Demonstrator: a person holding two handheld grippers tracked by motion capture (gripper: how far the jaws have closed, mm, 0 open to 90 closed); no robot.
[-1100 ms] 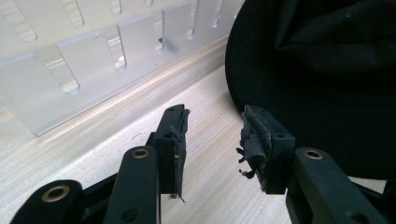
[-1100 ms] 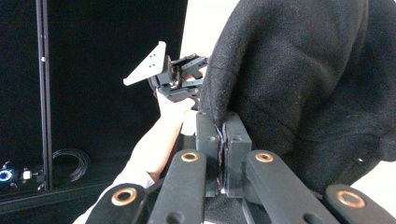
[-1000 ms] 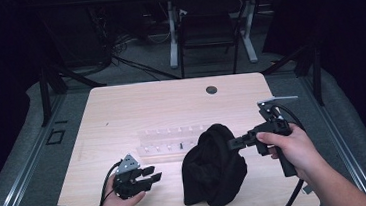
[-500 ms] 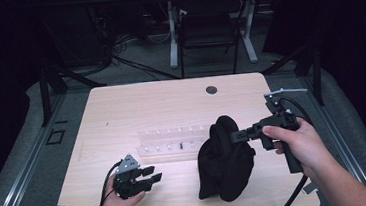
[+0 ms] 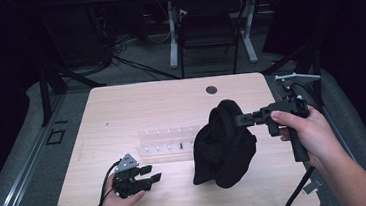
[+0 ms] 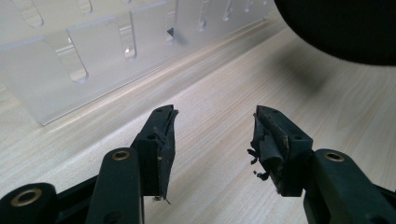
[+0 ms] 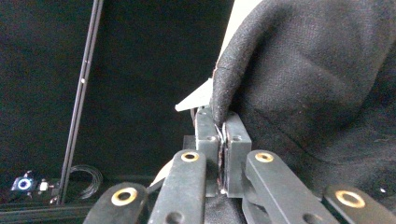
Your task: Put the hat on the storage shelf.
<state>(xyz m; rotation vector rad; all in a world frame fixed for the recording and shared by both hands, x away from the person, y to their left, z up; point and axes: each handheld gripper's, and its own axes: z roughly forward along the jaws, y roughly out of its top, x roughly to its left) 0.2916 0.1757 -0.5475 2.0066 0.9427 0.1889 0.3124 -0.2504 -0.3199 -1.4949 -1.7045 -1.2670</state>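
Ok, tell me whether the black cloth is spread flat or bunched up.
Bunched up. The black cloth hangs in a crumpled lump from the right gripper, whose jaws pinch its top fold; its lower end reaches the table.

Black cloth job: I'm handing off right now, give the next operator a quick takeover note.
Right gripper: shut on the black cloth, holding it up by an edge so it hangs, lower end at the table.
Left gripper: open, holding nothing, low over the table near the clear slotted rack.
Done: cloth picked up.
Left: probably catch the hanging cloth with the left gripper.
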